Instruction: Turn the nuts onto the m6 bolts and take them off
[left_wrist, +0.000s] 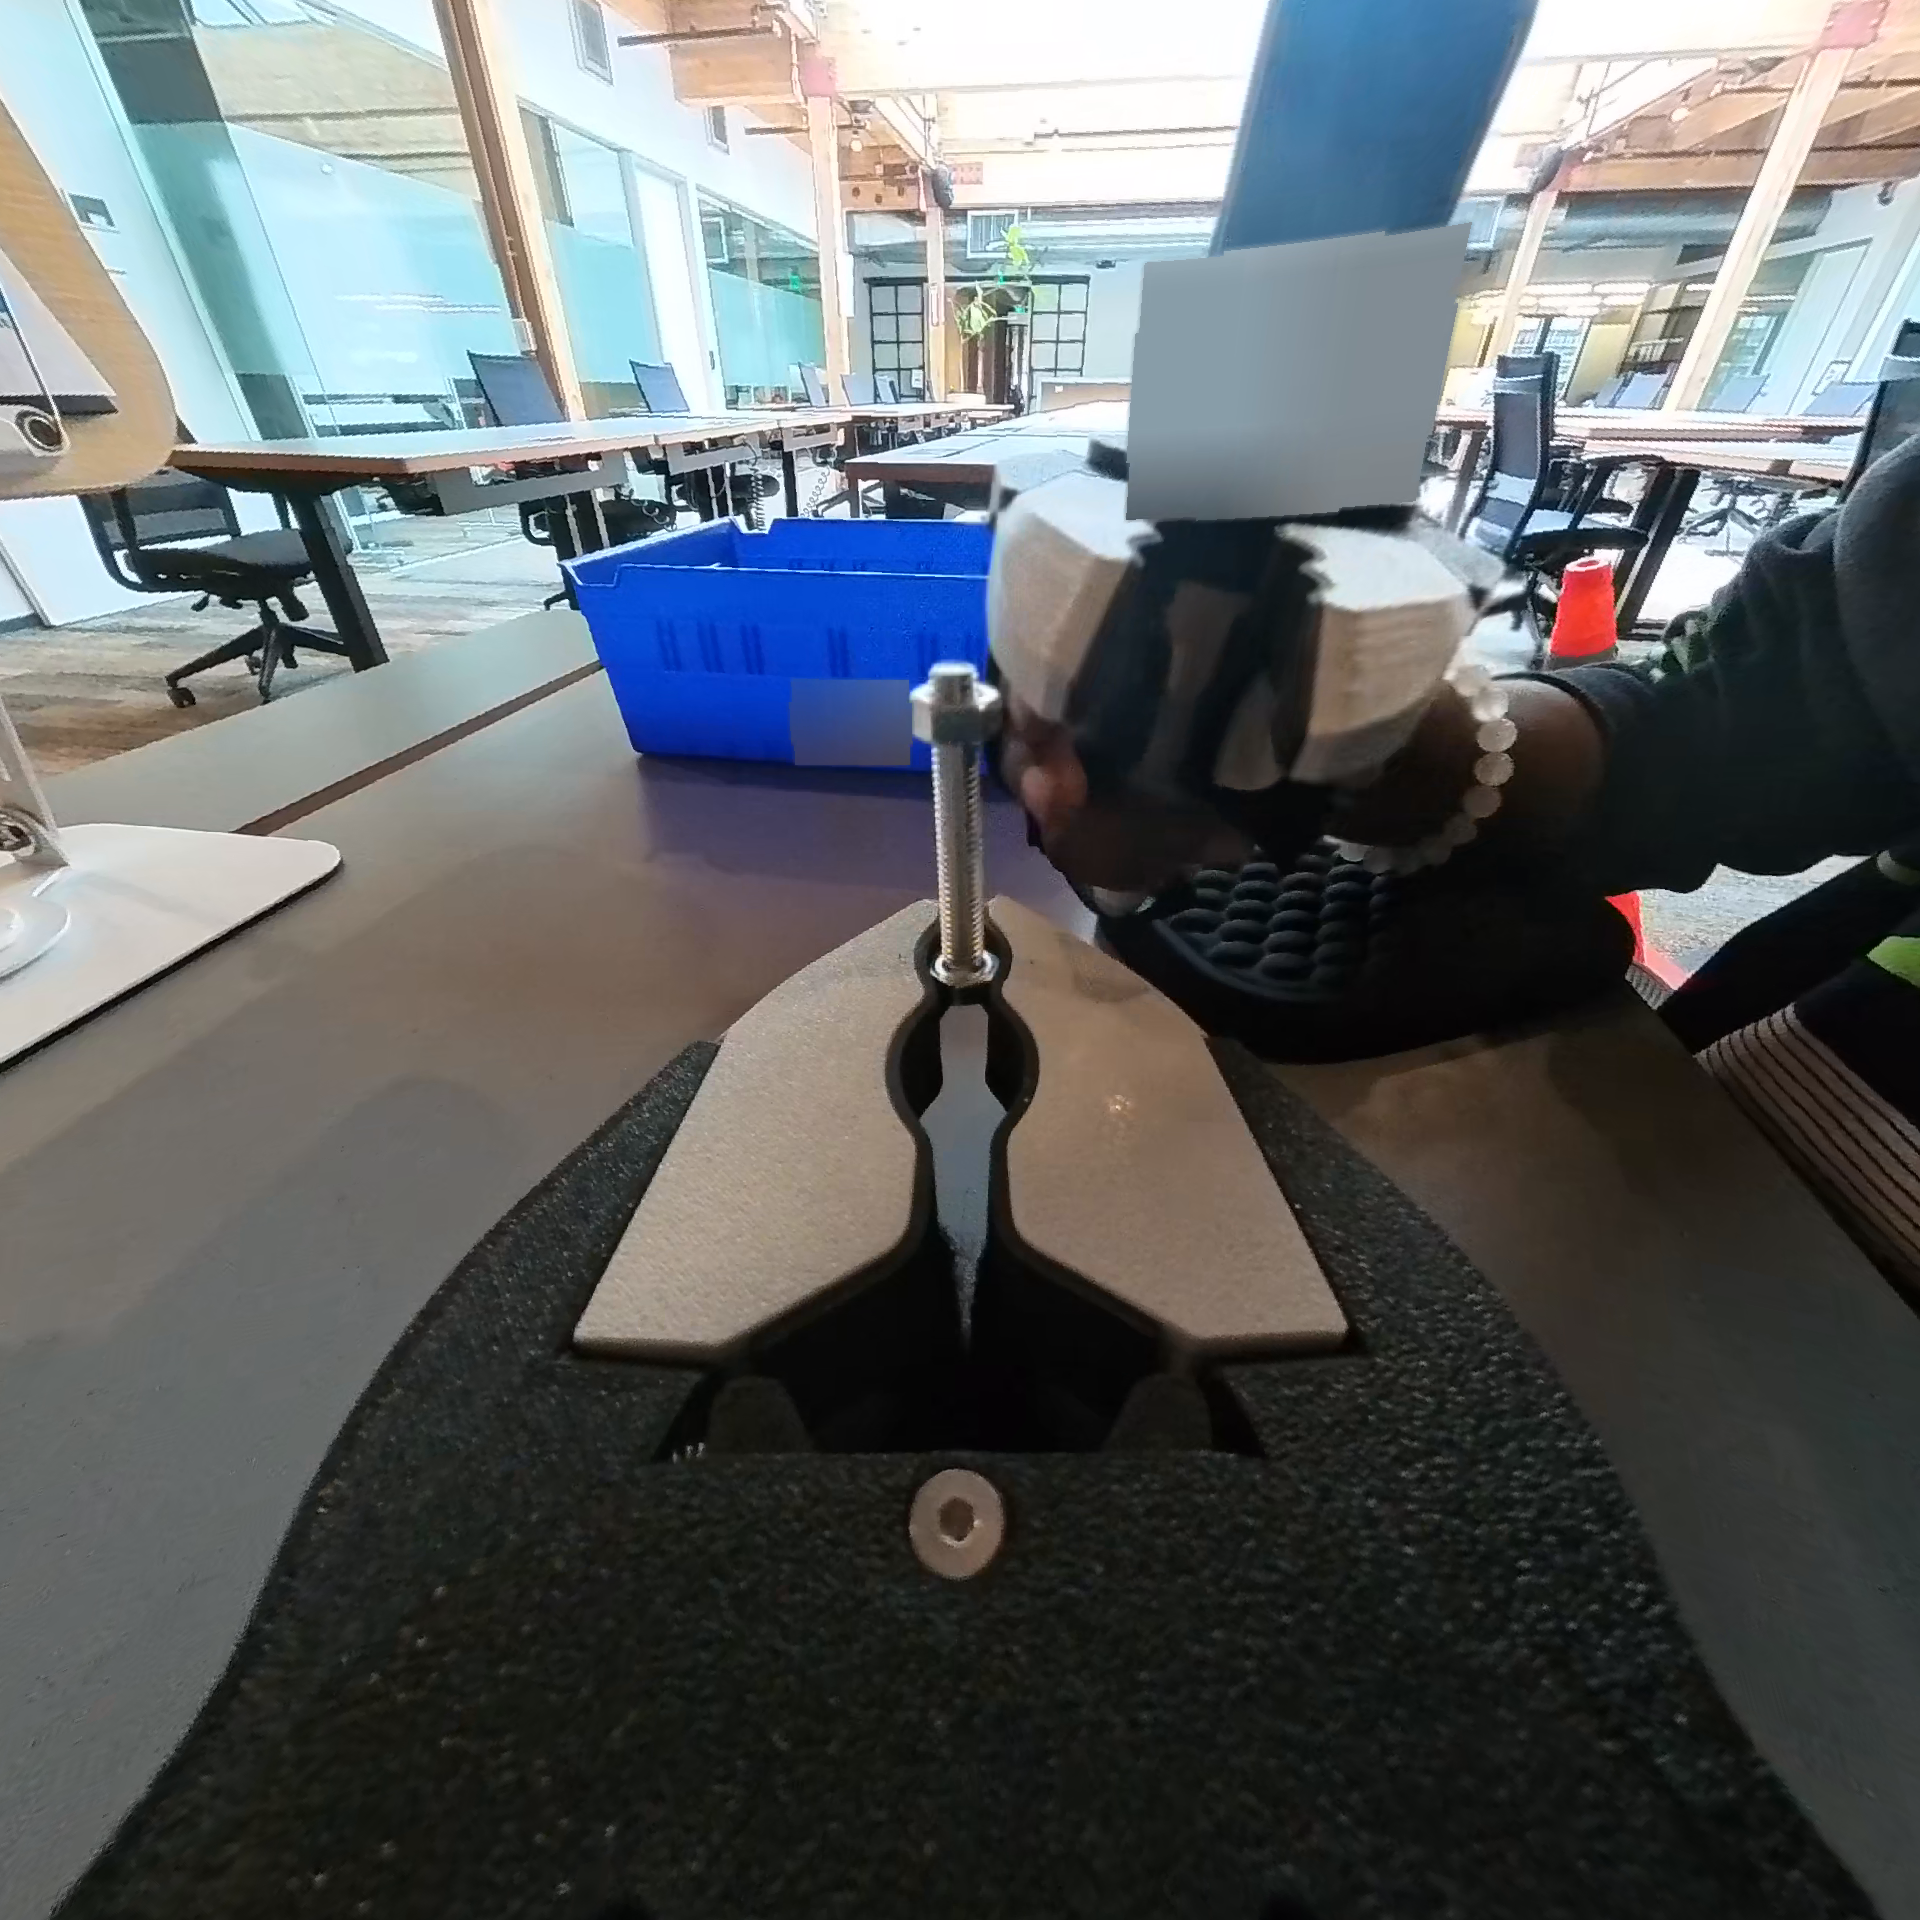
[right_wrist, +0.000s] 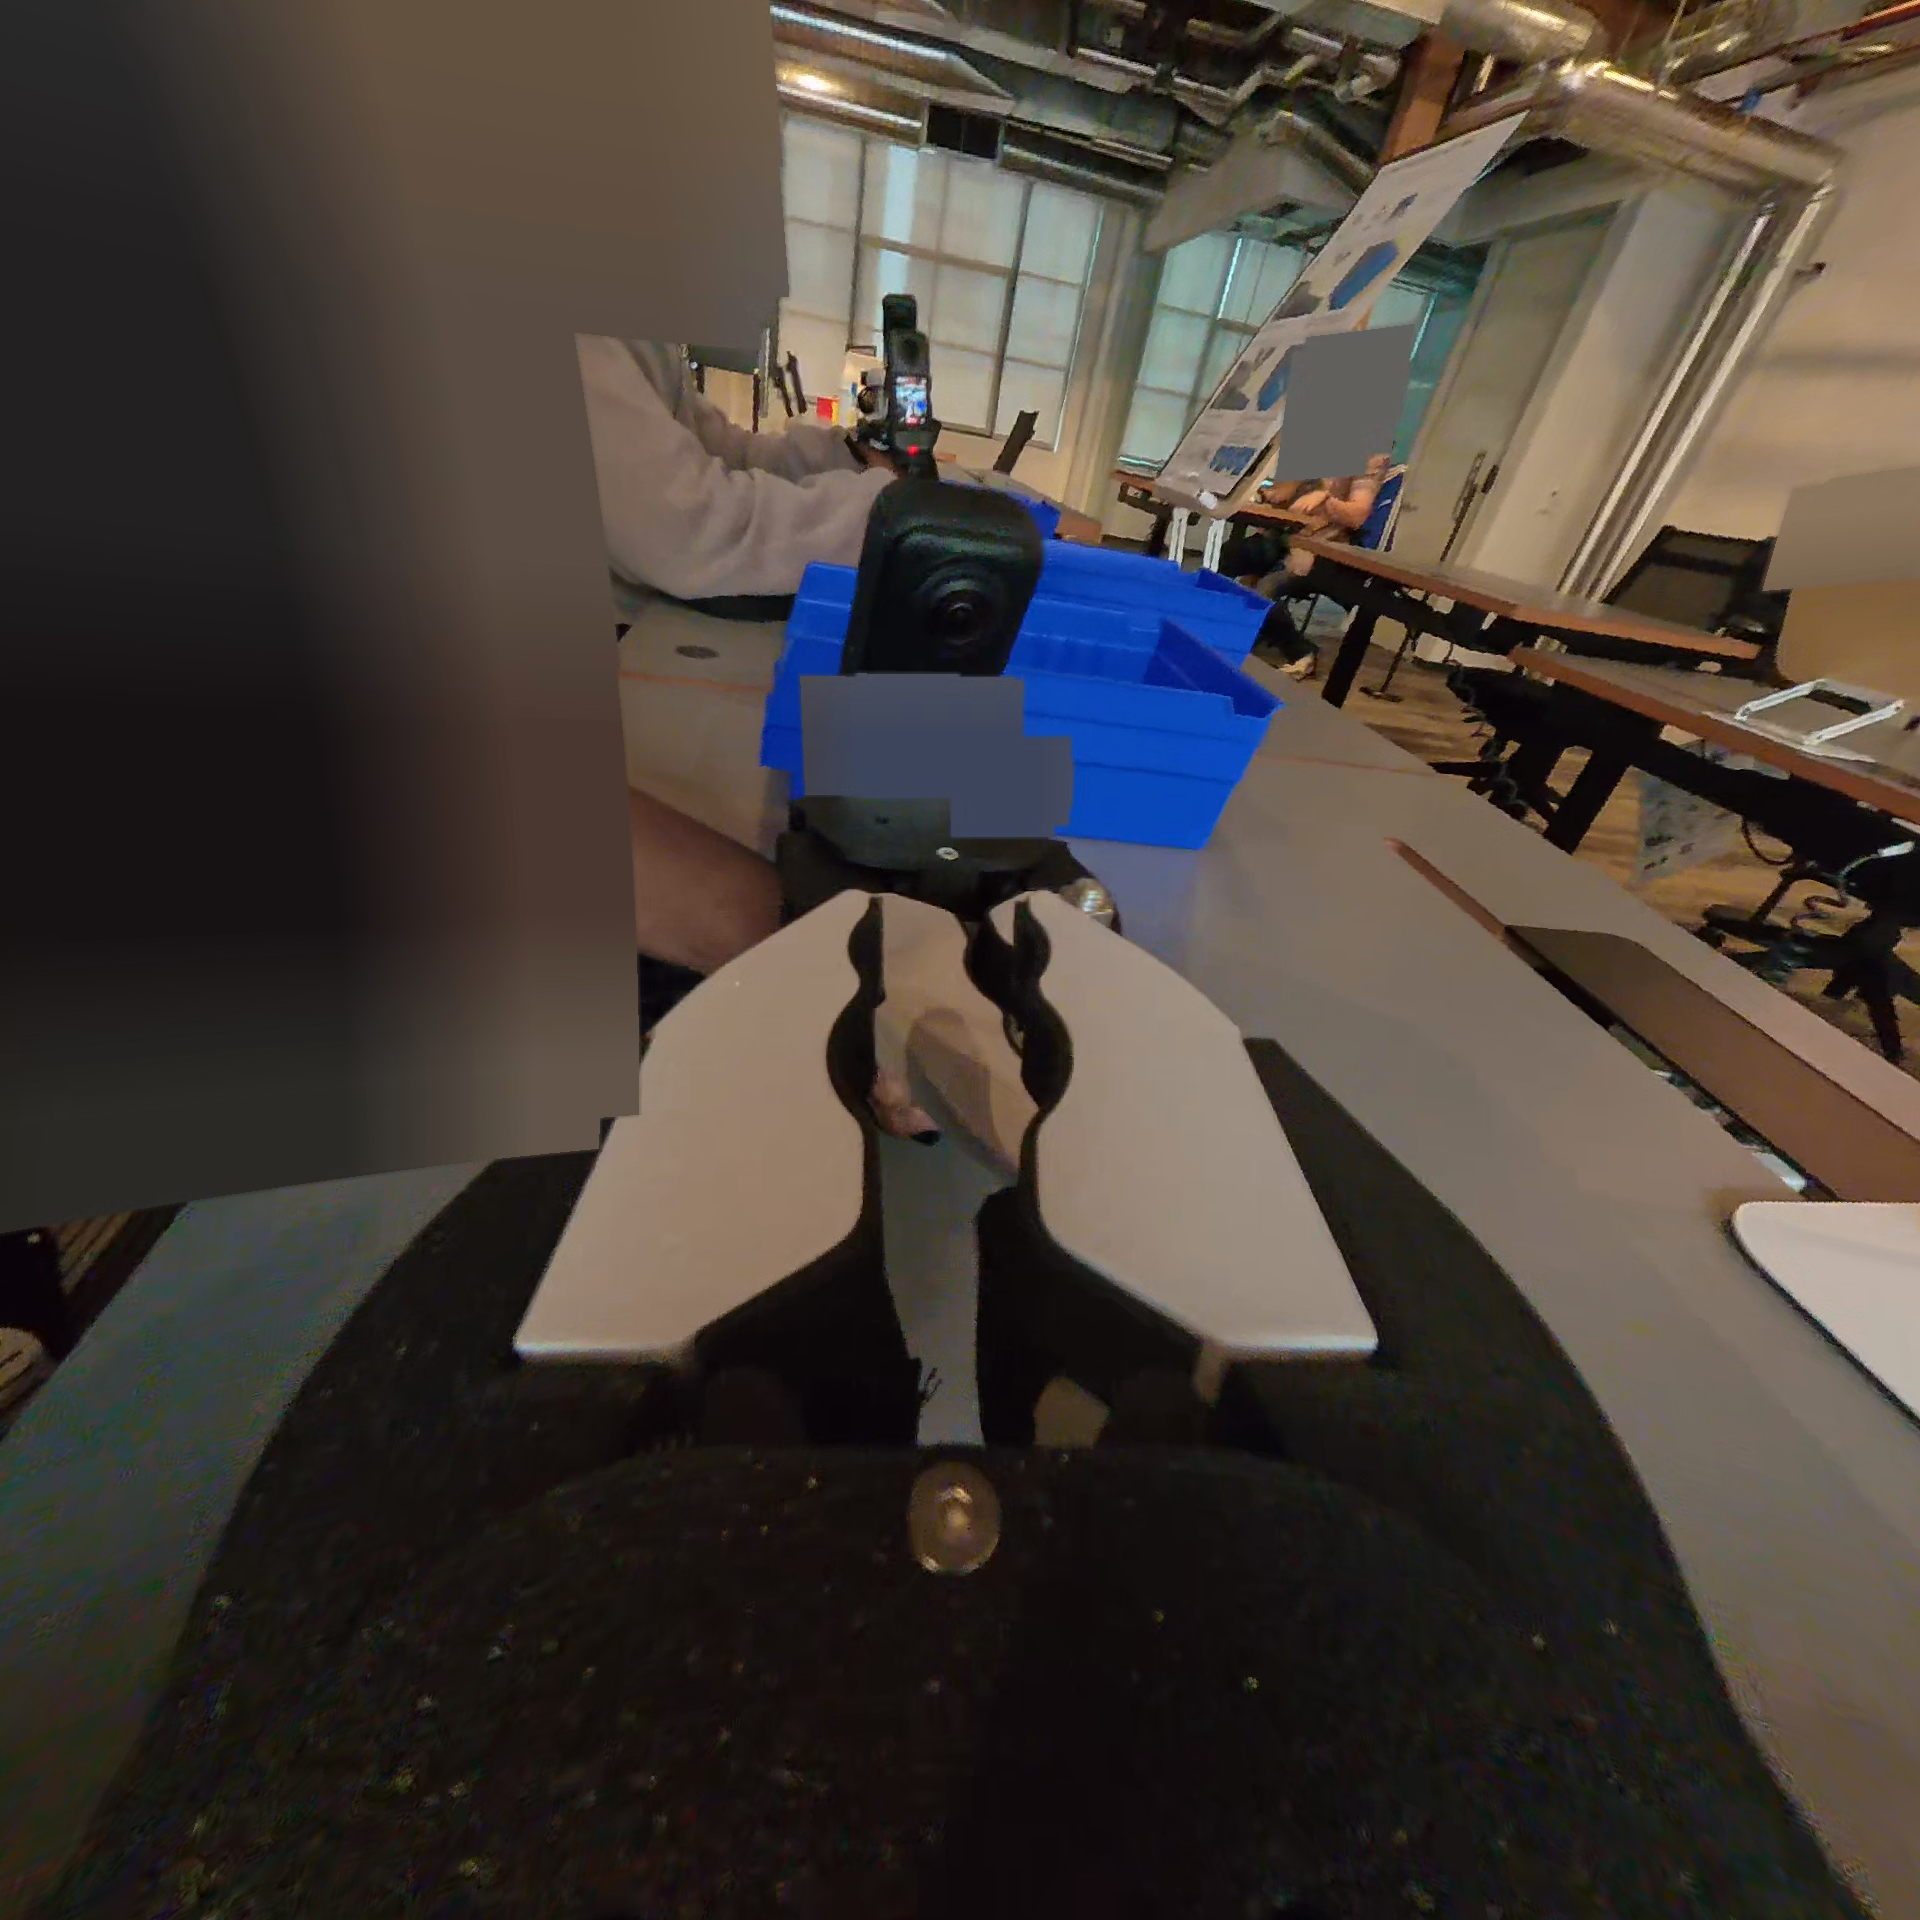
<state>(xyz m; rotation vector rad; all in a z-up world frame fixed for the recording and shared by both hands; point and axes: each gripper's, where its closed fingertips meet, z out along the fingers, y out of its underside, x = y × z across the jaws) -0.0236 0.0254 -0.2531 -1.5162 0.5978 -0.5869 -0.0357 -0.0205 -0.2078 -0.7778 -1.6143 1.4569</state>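
In the left wrist view my left gripper (left_wrist: 961, 971) is shut on the lower end of a threaded steel bolt (left_wrist: 958, 831), which stands upright from the fingertips. A hex nut (left_wrist: 954, 712) sits near the bolt's top end. My right gripper (left_wrist: 1216, 644), held by a hand, hovers just right of the nut, blurred. In the right wrist view my right gripper (right_wrist: 951, 909) is open with nothing between its pads. The left gripper's grey fingers (right_wrist: 951, 1049) show through the gap. A shiny metal piece (right_wrist: 1096, 899) lies just outside the right fingertip (right_wrist: 1049, 914).
A blue bin (left_wrist: 790, 644) stands on the dark table behind the bolt; it also shows in the right wrist view (right_wrist: 1143, 748). A white stand base (left_wrist: 156, 914) is at the left. A person in a grey sleeve (right_wrist: 707, 499) sits beyond. An orange cone (left_wrist: 1584, 608) is far right. One gripper's finger ends stand about 6 cm off the other's.
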